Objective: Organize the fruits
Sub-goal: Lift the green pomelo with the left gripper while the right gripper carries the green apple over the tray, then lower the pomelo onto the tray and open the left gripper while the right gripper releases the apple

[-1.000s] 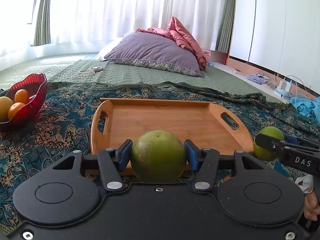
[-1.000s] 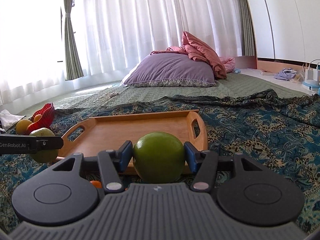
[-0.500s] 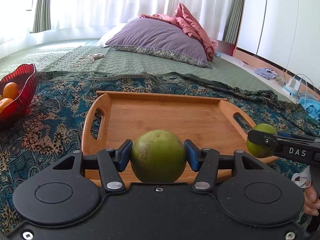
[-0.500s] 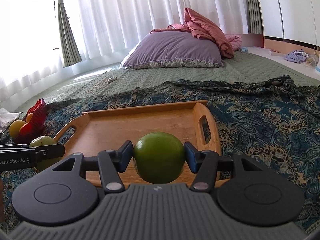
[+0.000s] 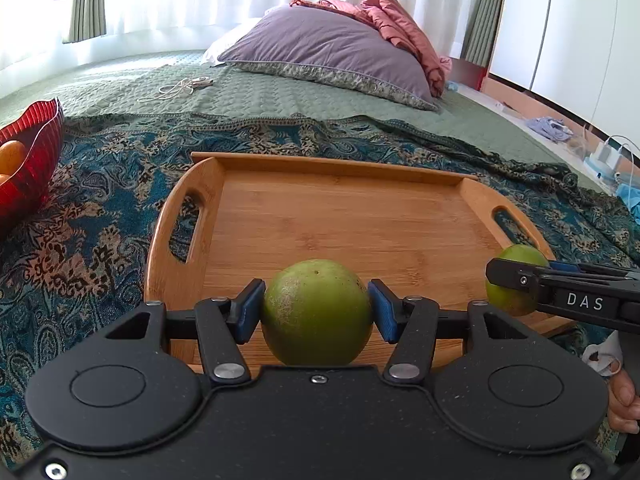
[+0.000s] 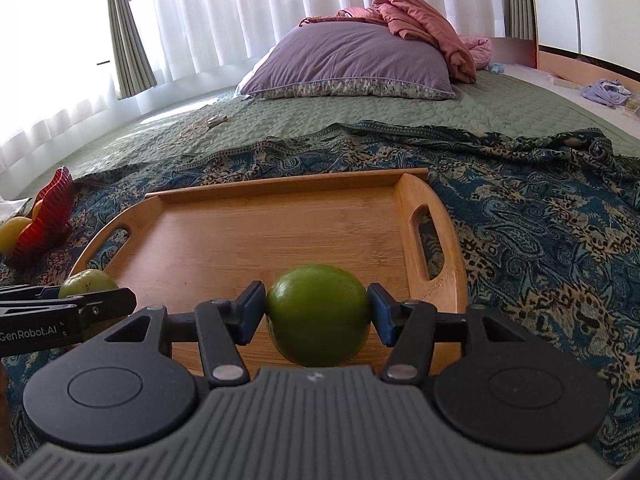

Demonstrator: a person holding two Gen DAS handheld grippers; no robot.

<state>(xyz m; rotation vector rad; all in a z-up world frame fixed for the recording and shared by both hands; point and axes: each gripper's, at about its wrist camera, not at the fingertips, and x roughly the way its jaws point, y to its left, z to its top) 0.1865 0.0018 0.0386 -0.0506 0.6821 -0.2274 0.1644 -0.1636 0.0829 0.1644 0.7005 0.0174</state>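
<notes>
Both grippers have advanced over the one wooden tray (image 5: 344, 216), left gripper (image 5: 316, 312) and right gripper (image 6: 317, 314) each clamped on one of two green fruits: dull green citrus (image 5: 316, 312), glossy lime (image 6: 317, 314).

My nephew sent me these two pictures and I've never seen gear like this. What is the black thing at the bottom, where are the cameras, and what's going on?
No robot here: a person holds a hand-held gripper in each hand, each carrying a camera looking along its jaws. One picture comes from the left gripper, one from the right gripper. Each is shut on a green fruit: left fruit, right fruit. Ahead, a wooden tray lies on a patterned cloth, and a red bowl of orange fruit sits to the left.
</notes>
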